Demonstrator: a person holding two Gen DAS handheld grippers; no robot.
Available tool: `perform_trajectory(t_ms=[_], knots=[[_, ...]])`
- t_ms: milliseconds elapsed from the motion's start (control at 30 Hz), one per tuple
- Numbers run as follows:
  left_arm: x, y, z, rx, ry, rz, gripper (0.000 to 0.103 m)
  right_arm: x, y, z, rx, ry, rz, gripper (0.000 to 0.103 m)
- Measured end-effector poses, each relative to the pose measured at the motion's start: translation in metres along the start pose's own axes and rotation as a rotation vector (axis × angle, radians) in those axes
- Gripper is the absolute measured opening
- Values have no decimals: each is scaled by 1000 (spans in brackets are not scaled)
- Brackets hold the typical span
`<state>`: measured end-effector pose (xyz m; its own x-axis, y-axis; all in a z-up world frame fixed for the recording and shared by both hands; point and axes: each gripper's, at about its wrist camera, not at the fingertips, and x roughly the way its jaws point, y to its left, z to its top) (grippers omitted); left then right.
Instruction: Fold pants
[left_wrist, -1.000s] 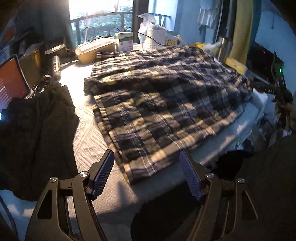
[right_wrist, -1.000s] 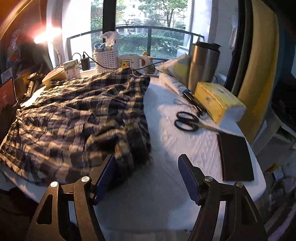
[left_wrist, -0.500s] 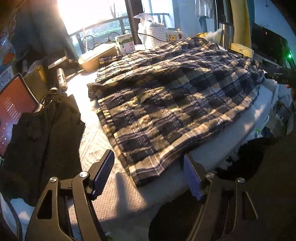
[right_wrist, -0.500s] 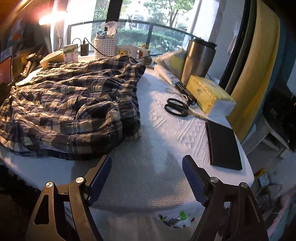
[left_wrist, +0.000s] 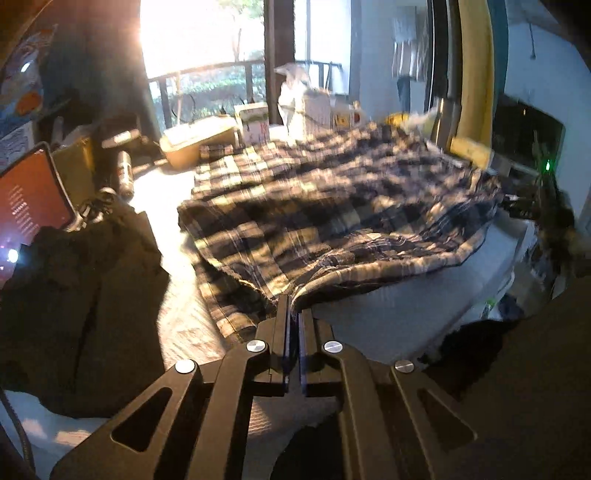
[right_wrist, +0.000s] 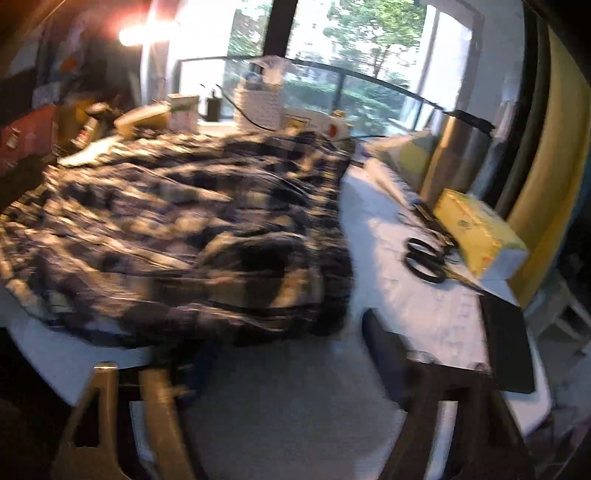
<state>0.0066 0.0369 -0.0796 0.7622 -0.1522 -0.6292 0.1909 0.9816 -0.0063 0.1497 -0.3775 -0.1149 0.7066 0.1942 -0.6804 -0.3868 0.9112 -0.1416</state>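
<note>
The plaid pants (left_wrist: 332, 206) lie spread over the white-covered table (left_wrist: 388, 317). My left gripper (left_wrist: 293, 310) is shut on their near hem, and the pinched edge rises off the cloth cover in a fold. In the blurred right wrist view the pants (right_wrist: 177, 229) fill the left half. My right gripper (right_wrist: 273, 341) is at their near right corner with its jaws closing. The left finger is under the cloth's edge and the right finger (right_wrist: 380, 339) stands apart over bare table. The pads do not visibly press on the fabric.
A black garment (left_wrist: 74, 295) and a red-screened tablet (left_wrist: 29, 195) sit at the left. Scissors (right_wrist: 424, 258), a yellow tissue box (right_wrist: 476, 232), a steel tumbler (right_wrist: 454, 158) and a black flat book (right_wrist: 509, 343) lie right of the pants. Boxes and a white basket (right_wrist: 258, 107) line the window side.
The left gripper went from wide open to shut on the pants' near hem and raised it. The right gripper's fingers drew closer together and moved in toward the pants' corner.
</note>
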Motion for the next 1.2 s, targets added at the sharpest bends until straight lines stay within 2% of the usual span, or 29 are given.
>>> perform_trajectory(t_ms=[33,133,367,500,667,833,1033,1200], knots=[[-5,1,2,-4,-12,-3,2,-2,1,1,4,-4,4,28],[-19,5,9,-21,-50,-13,2,-15,1,2,21,-39,3,25],[-38,11,25,-52,-118,-24,2,-57,-3,17,67,-158,-2,5],[-45,16,30,-66,-157,-10,2,-68,-4,30,74,-205,3,5],[-45,20,31,-84,-173,-1,2,-65,-1,31,47,-191,12,5],[-54,17,42,-78,-223,5,2,-74,-2,30,63,-214,15,5],[-60,22,70,-67,-321,34,2,-91,-8,43,101,-287,23,5],[-54,26,94,-41,-360,51,2,-88,-13,62,122,-323,10,5]])
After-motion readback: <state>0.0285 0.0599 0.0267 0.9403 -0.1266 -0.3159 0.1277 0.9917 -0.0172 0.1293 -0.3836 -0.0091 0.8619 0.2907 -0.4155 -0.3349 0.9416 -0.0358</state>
